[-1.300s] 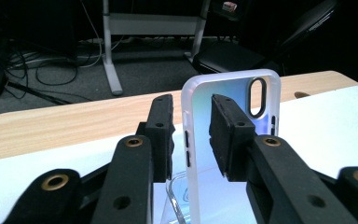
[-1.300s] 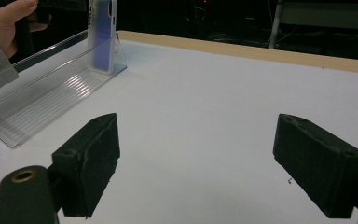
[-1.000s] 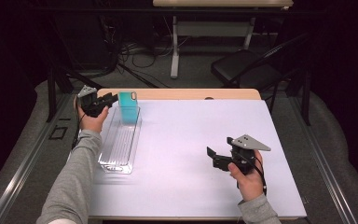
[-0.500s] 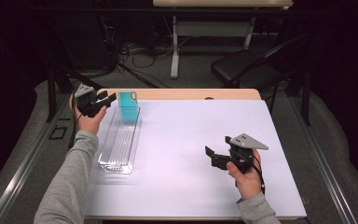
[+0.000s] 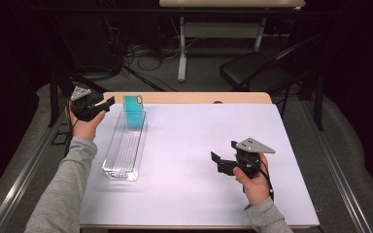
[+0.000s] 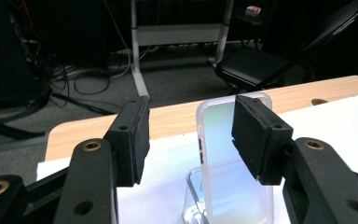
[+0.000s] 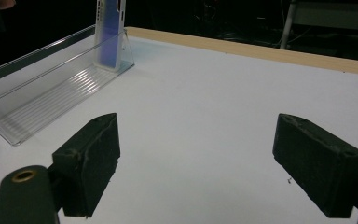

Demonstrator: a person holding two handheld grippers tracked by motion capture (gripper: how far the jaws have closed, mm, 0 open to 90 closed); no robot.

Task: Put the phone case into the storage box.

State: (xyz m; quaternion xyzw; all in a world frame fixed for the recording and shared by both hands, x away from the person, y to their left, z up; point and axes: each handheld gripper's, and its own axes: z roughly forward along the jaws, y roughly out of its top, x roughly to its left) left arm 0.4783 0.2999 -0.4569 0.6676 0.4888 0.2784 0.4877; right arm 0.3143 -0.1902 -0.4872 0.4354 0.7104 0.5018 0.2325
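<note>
A teal phone case (image 5: pixel 134 111) stands upright at the far end of a clear plastic tray (image 5: pixel 124 148), which lies lengthwise on the left part of the white table (image 5: pixel 194 141). The left gripper (image 5: pixel 98 104), held above the table's far left corner, sits at about nine o'clock from the case, just beside it but apart. Its jaws have just been opening and stand spread, pressing on nothing. In the left gripper view the case (image 6: pixel 228 154) rises beyond the two black pads (image 6: pixel 135 137), partly behind the right-hand one, with the tray's end wall at its foot. The right gripper (image 5: pixel 218 162) hovers low over the near right part of the table, at about four o'clock from the case and well apart, its jaws spread wide over bare tabletop.
</note>
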